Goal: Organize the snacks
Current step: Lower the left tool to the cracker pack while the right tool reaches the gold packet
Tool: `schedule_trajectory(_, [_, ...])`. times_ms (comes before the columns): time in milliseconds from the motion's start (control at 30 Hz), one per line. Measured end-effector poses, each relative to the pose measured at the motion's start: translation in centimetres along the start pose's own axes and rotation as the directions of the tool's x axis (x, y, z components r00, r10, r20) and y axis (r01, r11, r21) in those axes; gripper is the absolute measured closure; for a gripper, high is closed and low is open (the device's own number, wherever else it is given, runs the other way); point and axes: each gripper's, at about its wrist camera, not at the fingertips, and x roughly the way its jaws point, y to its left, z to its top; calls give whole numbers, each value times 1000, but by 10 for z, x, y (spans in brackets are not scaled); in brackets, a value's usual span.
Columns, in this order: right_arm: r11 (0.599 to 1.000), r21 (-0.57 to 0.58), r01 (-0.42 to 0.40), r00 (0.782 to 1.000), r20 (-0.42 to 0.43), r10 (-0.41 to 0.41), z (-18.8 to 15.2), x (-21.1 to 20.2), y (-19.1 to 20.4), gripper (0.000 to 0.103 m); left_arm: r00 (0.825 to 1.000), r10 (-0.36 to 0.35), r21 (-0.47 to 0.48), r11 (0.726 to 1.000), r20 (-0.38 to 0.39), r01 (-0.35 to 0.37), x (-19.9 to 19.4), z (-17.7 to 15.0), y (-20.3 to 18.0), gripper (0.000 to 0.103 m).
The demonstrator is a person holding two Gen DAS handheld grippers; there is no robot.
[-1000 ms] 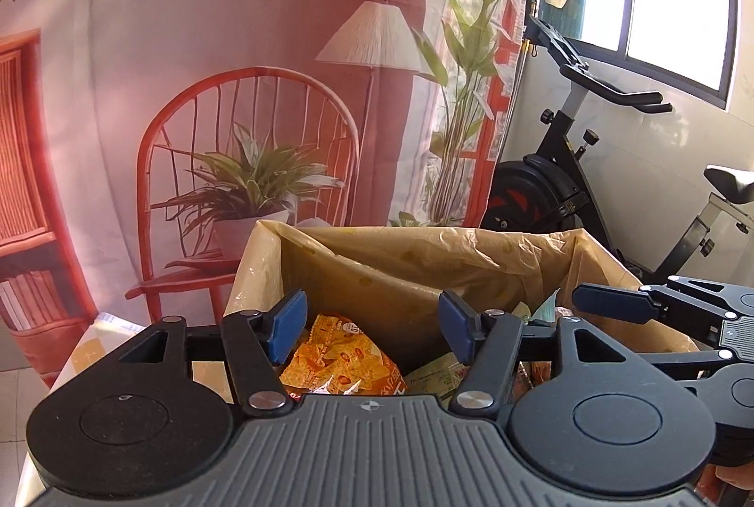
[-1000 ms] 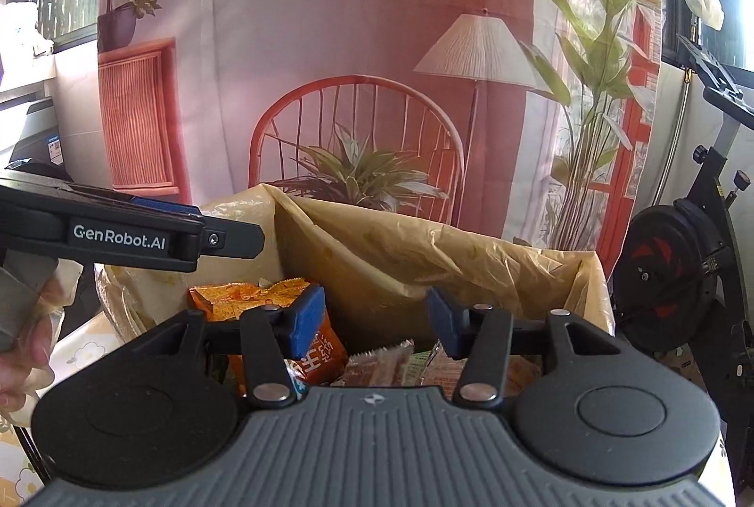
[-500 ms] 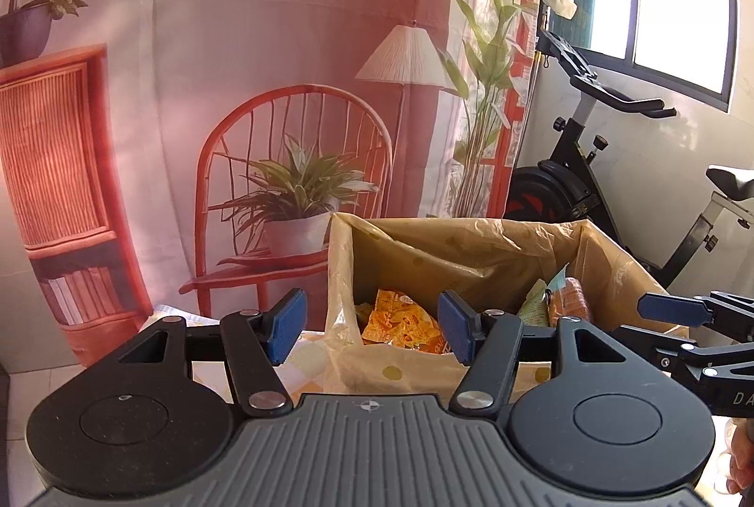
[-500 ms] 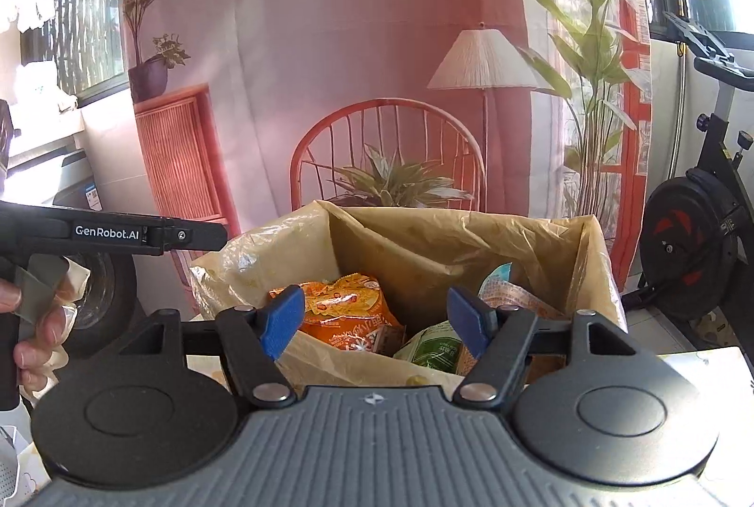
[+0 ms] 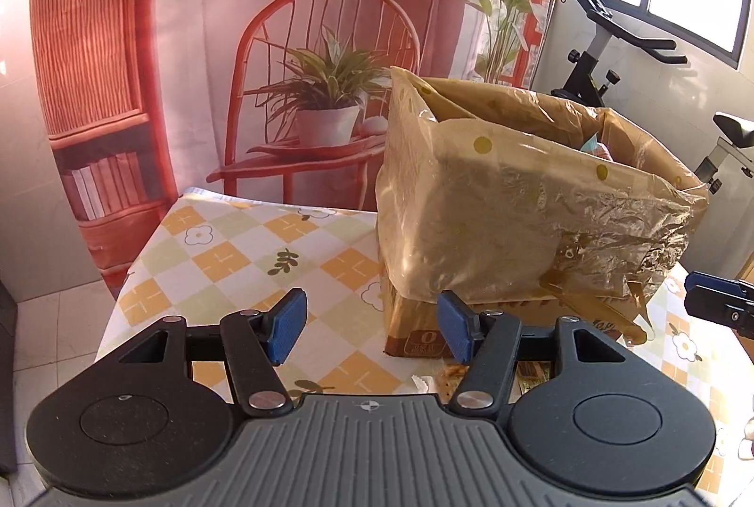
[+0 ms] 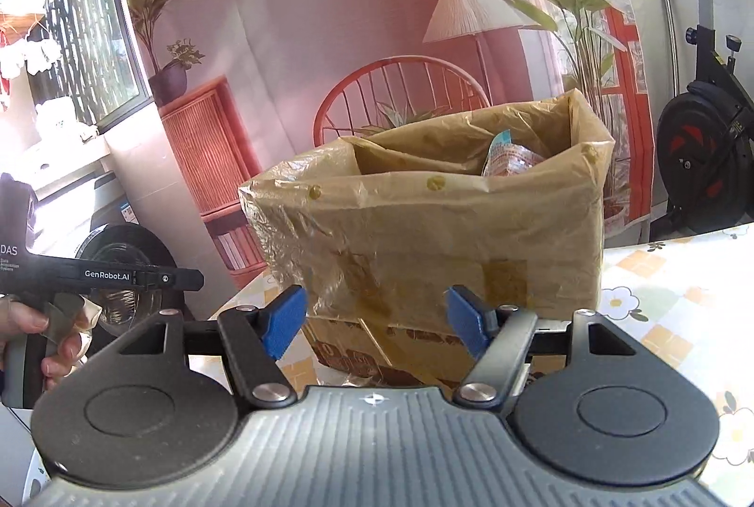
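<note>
A cardboard box lined with a yellowish plastic bag (image 5: 518, 200) stands on the checked tablecloth (image 5: 226, 257); it also shows in the right wrist view (image 6: 438, 233). A snack packet (image 6: 511, 153) pokes above its rim. My left gripper (image 5: 370, 328) is open and empty, low in front of the box's near corner. My right gripper (image 6: 377, 325) is open and empty, in front of the box's side. Small wrappers (image 5: 447, 375) lie on the table by the box base, partly hidden by the left gripper.
The table's left edge (image 5: 127, 285) drops to a tiled floor. An exercise bike (image 6: 707, 158) stands right of the table. A printed backdrop (image 5: 282, 36) with chair and plant hangs behind. The right gripper's tip (image 5: 721, 304) shows at the left view's right edge.
Both grippers have pulled back and down from over the box's opening to in front of it near table level. The snacks inside are now mostly hidden behind the box wall.
</note>
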Motion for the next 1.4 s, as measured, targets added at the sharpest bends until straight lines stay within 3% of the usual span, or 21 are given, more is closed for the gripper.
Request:
schedule_trajectory(300, [997,36,75,985,-161,-68,-48,23,-12,43,994,-77,24,997,-78,79,51,-30,-19,52])
schedule_trajectory(533, [985,67,157,955,-266,-134,-72,57,-41,58,986,-102,1,995,-130,103,92,-41,-31,66])
schedule_trajectory(667, [982,46,183,943,-290,-162,-80,70,-45,63,985,-87,0,996,-149,88,114,-43,-42,66])
schedule_trajectory(867, [980,5,199,939,-287,-189,-82,78,-44,63,985,-21,35,999,-170,27,136,-51,-53,66])
schedule_trajectory(1233, [977,-74,200,937,-277,-213,-80,100,-34,61,978,-69,55,995,-198,81,124,-67,-43,65])
schedule_trajectory(1400, [962,-103,252,922,-276,-272,-80,119,-28,50,983,-51,12,998,-179,54,128,-65,-41,65])
